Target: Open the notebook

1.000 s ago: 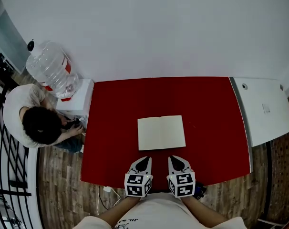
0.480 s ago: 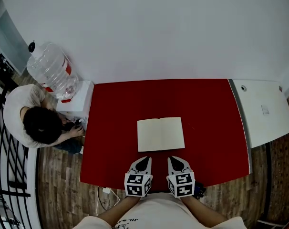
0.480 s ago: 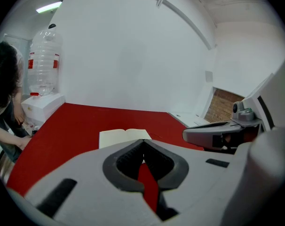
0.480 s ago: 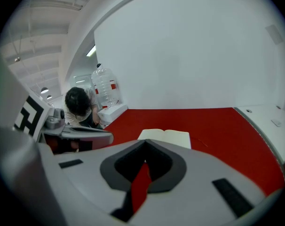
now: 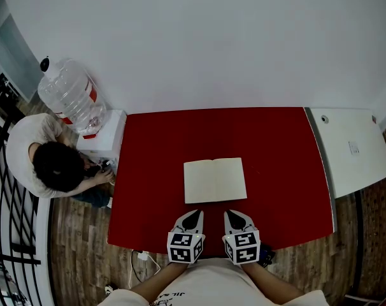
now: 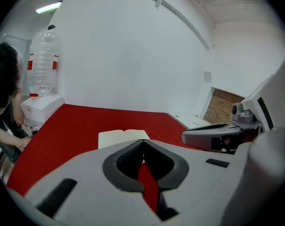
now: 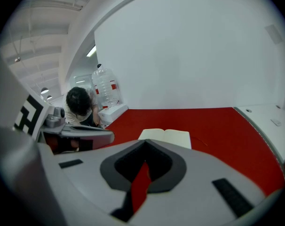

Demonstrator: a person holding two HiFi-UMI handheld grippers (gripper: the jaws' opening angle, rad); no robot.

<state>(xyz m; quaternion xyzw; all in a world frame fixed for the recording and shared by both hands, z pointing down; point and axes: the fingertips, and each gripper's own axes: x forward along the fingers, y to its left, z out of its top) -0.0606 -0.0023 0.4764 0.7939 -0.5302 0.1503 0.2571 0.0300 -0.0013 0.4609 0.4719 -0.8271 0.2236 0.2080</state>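
The left gripper (image 5: 193, 214) and right gripper (image 5: 234, 213) are squeezed closed on nothing. Just past them, equally near both, the notebook (image 5: 215, 180) lies open on the red table (image 5: 282, 164), longer left to right.

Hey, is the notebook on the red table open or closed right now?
Open. The notebook lies flat on the red table, two cream pages spread either side of a centre fold.
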